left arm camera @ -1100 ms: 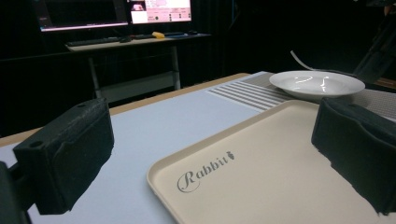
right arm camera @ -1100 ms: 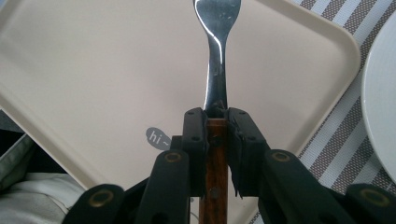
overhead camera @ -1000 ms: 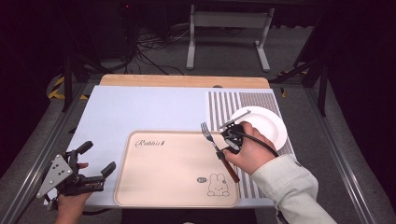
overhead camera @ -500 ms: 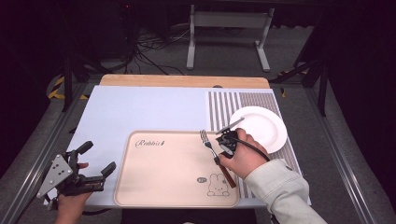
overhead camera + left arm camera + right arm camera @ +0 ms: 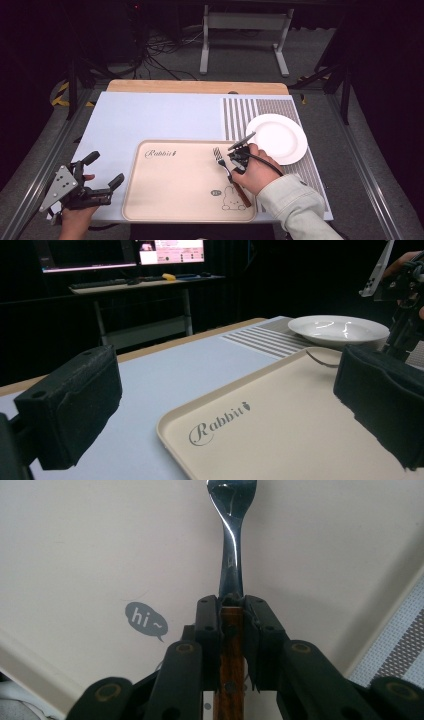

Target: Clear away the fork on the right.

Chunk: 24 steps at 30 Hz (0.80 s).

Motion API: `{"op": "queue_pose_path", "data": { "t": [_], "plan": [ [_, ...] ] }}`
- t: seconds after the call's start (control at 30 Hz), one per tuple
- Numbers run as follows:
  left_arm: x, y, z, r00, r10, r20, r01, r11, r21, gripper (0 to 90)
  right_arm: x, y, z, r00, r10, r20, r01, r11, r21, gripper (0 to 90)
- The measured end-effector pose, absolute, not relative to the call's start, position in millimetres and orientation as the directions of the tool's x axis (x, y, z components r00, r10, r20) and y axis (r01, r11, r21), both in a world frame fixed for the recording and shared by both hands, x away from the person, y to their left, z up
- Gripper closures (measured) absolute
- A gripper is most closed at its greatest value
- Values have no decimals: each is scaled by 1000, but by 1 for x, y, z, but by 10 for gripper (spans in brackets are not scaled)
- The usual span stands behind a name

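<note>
Since 1 s ago the right gripper (image 5: pixel 235 161) has come left off the plate w/ the wooden-handled steel fork (image 5: pixel 228 175), now over the right part of the smooth beige plastic tray (image 5: pixel 165 200) printed "Rabbit". Its jaws are closed tight on the brown wood handle just behind the shiny metal neck; tines point far. Left gripper (image 5: pixel 102 172) hasn't moved: near-left corner, blocky matte-black jaws spread wide, nothing between them, grey 3-cornered plate on top. Tray sits on a pale blue mat (image 5: pixel 150 117). Farther right, a round glossy white plate (image 5: pixel 276 138) rests on a grey-striped woven placemat (image 5: pixel 240 112).
</note>
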State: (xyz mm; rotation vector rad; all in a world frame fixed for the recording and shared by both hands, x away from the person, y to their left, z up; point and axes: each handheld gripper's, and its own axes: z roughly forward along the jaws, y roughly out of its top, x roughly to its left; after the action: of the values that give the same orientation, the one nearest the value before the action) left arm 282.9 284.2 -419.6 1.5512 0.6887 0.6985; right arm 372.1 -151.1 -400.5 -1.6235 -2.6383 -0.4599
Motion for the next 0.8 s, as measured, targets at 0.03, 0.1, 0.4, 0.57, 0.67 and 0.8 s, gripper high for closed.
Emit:
{"op": "queue_pose_path", "data": {
  "t": [0.03,0.1,0.4,0.57,0.67,0.8],
  "plan": [
    [283,284,-420,640,767,44,33,-84,996,0,372,-151,-400,-462,872,161,875,419,242,785],
    [283,284,-420,640,768,43,33,-83,996,0,372,-150,-403,-458,875,159,879,417,233,785],
    [283,284,-420,640,767,45,32,-85,996,0,373,-149,-409,-446,882,153,886,410,216,785],
    [283,284,-420,640,767,45,31,-84,996,0,373,-149,-411,-445,882,154,888,412,203,784],
    [283,284,-420,640,767,45,32,-84,996,0,373,-148,-413,-449,881,148,887,419,194,784],
    [283,284,-420,640,767,44,32,-84,996,0,374,-148,-414,-444,884,146,889,415,192,784]
  ]
}}
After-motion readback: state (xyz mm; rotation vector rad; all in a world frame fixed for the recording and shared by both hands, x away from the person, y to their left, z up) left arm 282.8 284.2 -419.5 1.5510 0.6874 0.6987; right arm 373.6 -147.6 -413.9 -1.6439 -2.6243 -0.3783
